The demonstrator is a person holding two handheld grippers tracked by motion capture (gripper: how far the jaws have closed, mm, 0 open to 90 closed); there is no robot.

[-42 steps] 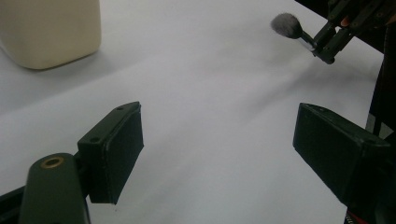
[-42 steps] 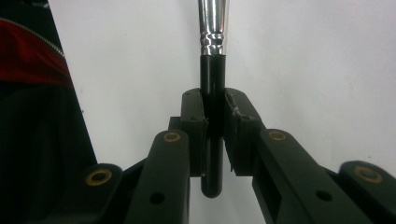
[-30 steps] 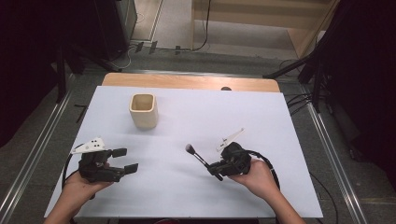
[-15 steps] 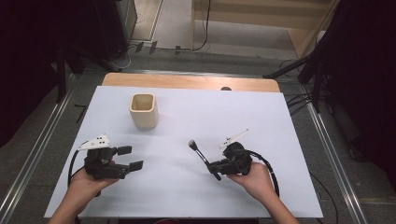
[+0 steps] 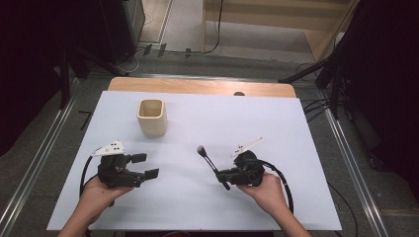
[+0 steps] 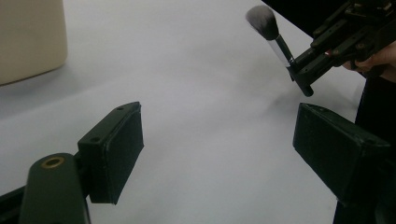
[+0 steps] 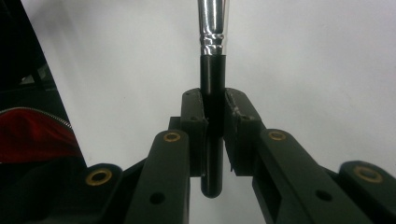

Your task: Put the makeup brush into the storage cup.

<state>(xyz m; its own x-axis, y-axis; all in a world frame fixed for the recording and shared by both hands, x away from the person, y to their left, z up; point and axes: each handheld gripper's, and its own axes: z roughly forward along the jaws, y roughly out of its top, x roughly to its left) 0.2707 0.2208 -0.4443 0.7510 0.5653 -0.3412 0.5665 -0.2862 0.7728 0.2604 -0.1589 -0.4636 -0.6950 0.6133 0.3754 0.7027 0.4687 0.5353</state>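
Note:
A black-handled makeup brush (image 5: 212,166) with a silver ferrule and a dark bristle head is held above the white table cover (image 5: 296,128), bristles pointing away and left. My right gripper (image 5: 221,174) is shut on its handle; in the right gripper view the pads (image 7: 194,116) clamp the handle (image 7: 214,74), whose butt end sticks out behind them. A beige cup (image 5: 151,117) stands upright at the back left. My left gripper (image 5: 146,166) hovers at the front left, open and with nothing in it (image 6: 219,149). It faces the brush (image 6: 268,25), with the cup (image 6: 28,37) to its left.
The table's wooden far edge (image 5: 197,86) shows beyond the cover. Metal rails (image 5: 34,163) run along both sides on the floor. Cables (image 5: 316,106) lie off the right side. A red item with a zipper (image 7: 28,135) sits past the table edge in the right gripper view.
My left gripper has drifted slightly to the right, still open. The right gripper and the brush have stayed in place.

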